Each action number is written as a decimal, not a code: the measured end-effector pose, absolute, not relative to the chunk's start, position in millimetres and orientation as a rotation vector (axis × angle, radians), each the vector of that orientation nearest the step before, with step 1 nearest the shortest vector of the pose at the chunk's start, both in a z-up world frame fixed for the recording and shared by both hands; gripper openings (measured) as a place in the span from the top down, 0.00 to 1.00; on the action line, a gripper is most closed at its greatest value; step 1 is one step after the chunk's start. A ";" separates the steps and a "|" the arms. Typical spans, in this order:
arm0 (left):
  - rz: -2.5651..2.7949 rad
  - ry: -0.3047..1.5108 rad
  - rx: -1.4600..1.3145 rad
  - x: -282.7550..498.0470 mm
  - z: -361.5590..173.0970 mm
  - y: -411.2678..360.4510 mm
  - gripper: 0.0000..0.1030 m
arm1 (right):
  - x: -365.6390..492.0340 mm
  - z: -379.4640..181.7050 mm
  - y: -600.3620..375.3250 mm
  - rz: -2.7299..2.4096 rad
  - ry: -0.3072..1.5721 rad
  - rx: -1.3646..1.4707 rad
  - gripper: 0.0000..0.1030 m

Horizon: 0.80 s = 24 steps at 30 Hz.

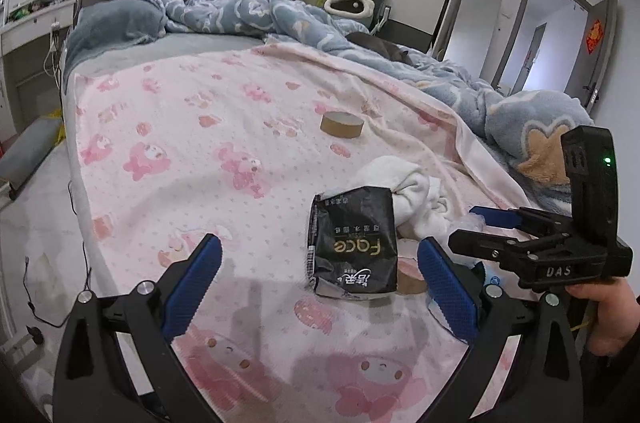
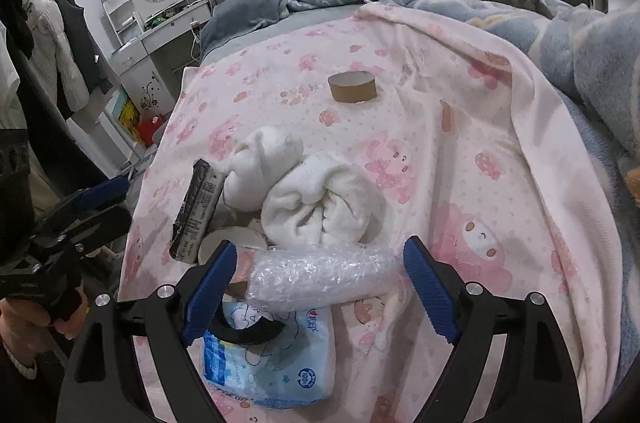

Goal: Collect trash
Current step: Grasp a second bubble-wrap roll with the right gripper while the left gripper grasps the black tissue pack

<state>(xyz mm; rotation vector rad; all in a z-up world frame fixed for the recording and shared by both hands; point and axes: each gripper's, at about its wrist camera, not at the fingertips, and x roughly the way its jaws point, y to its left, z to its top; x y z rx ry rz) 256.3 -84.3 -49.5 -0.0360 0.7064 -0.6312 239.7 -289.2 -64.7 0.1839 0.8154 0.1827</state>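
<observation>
Pink cartoon-print blanket point(image 1: 224, 127) covers the near half of a bed, with a rumpled blue duvet point(image 1: 280, 11) behind it. From the left wrist view, the left gripper point(image 1: 320, 287) hovers low over the blanket with its blue-padded fingers point(image 1: 196, 287) spread wide, gripping nothing. A black tissue packet point(image 1: 354, 255) lies between them, nearer the right-hand pad and touching neither. Just beyond it sits a bundle of white cloth point(image 1: 408, 195), and farther off a brown tape roll point(image 1: 341, 125) lies alone. The right gripper point(image 1: 496, 219) shows at the right edge, held in a hand point(image 1: 608, 315).

From the right wrist view, the right gripper point(image 2: 320, 283) is likewise spread wide and holds nothing. A roll of bubble wrap point(image 2: 324, 275) lies crosswise between its fingers point(image 2: 430, 295), above a blue-and-white tissue pack point(image 2: 276, 359). The white cloth point(image 2: 316, 199) sits just behind, the black packet point(image 2: 198, 211) stands on edge against its left side, and the tape roll point(image 2: 353, 86) lies well beyond.
</observation>
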 end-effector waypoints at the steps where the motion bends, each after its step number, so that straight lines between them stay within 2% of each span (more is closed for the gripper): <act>1: -0.630 0.713 -0.038 258.0 -51.8 -85.9 0.03 | 240.7 -65.9 -288.1 0.180 0.823 0.172 0.16; 3: -0.630 0.723 -0.043 260.6 -55.1 -88.7 0.03 | 243.2 -67.9 -287.0 0.180 0.832 0.155 0.20; 5: -0.633 0.732 -0.054 263.2 -58.1 -91.7 0.03 | 244.7 -70.0 -287.1 0.180 0.842 0.145 0.34; 24: -0.689 0.785 -0.099 274.6 -73.4 -113.8 0.06 | 209.0 -23.4 -326.4 0.198 0.635 0.222 0.35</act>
